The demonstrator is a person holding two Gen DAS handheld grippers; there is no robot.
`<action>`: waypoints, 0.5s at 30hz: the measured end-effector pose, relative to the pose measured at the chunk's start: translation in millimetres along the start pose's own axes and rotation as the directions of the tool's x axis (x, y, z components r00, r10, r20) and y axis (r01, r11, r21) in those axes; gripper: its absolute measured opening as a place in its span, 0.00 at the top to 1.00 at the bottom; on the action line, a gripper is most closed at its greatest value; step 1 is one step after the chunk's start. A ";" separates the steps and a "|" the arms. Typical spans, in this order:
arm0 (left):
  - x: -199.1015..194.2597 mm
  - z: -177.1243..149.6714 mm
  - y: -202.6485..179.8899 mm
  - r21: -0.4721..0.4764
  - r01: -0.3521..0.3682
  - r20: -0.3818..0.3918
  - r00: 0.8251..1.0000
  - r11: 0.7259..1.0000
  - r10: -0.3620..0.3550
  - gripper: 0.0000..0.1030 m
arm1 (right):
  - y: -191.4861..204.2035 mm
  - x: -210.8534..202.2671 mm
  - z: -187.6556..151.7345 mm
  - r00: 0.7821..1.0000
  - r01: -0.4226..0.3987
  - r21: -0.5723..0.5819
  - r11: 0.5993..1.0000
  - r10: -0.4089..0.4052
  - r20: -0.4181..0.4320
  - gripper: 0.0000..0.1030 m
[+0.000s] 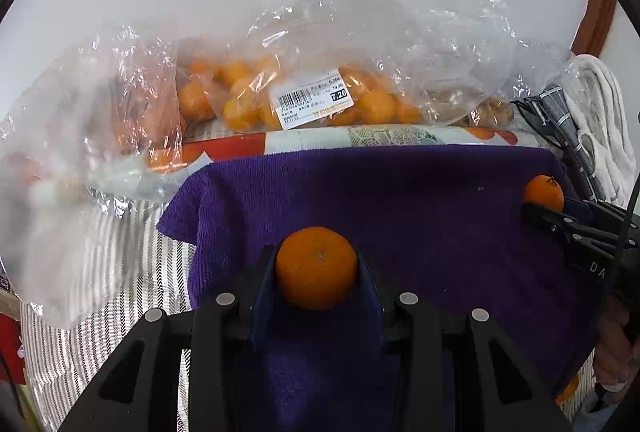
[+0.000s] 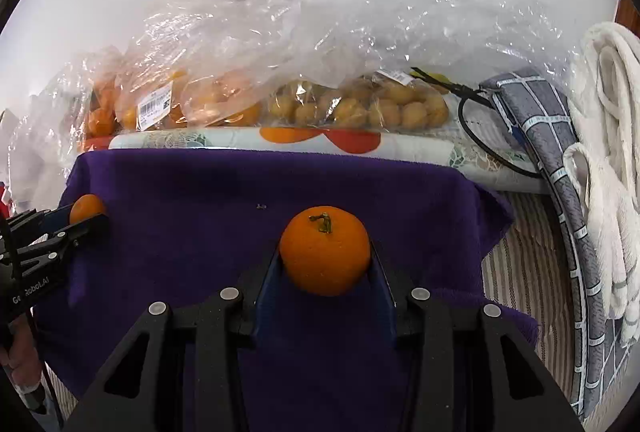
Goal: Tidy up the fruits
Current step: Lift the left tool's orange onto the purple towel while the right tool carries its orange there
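My left gripper (image 1: 317, 264) is shut on a small orange (image 1: 316, 268), held just above a purple towel (image 1: 400, 199). My right gripper (image 2: 326, 256) is shut on another orange (image 2: 325, 250) with its stem facing up, over the same purple towel (image 2: 224, 191). Each gripper shows in the other's view: the right one with its orange (image 1: 543, 191) at the towel's right edge, the left one with its orange (image 2: 86, 207) at the towel's left edge. Clear plastic bags of oranges (image 1: 240, 99) lie behind the towel.
A bag of small yellow-brown fruits (image 2: 360, 103) lies beside the orange bags (image 2: 160, 103) on a patterned board (image 2: 280, 141). A grey checked cloth (image 2: 560, 159), white towel (image 2: 612, 151) and black cable (image 2: 472, 135) sit at the right. Striped cloth (image 1: 100, 292) covers the surface.
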State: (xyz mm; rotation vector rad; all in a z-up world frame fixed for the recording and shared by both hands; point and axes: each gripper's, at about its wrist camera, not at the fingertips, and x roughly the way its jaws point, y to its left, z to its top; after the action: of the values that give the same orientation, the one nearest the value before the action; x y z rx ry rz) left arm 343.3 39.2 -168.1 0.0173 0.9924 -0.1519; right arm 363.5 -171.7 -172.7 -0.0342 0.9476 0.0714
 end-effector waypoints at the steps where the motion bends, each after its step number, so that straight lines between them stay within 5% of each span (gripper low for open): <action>1: 1.1 -0.1 -0.5 0.001 0.000 -0.003 1.000 1.000 0.000 0.64 | -0.4 1.2 0.4 1.000 0.001 0.001 1.000 -0.001 -0.005 0.59; 15: 9.1 -1.1 -5.7 0.009 0.001 -0.020 1.000 1.000 -0.001 0.64 | 4.2 12.2 0.2 0.999 0.015 -0.006 1.000 -0.015 -0.036 0.58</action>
State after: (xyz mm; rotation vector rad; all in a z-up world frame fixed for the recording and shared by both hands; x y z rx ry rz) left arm 346.4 32.5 -176.1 0.0268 1.0115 -0.1580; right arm 370.4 -166.9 -182.5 -0.0481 0.9829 0.0602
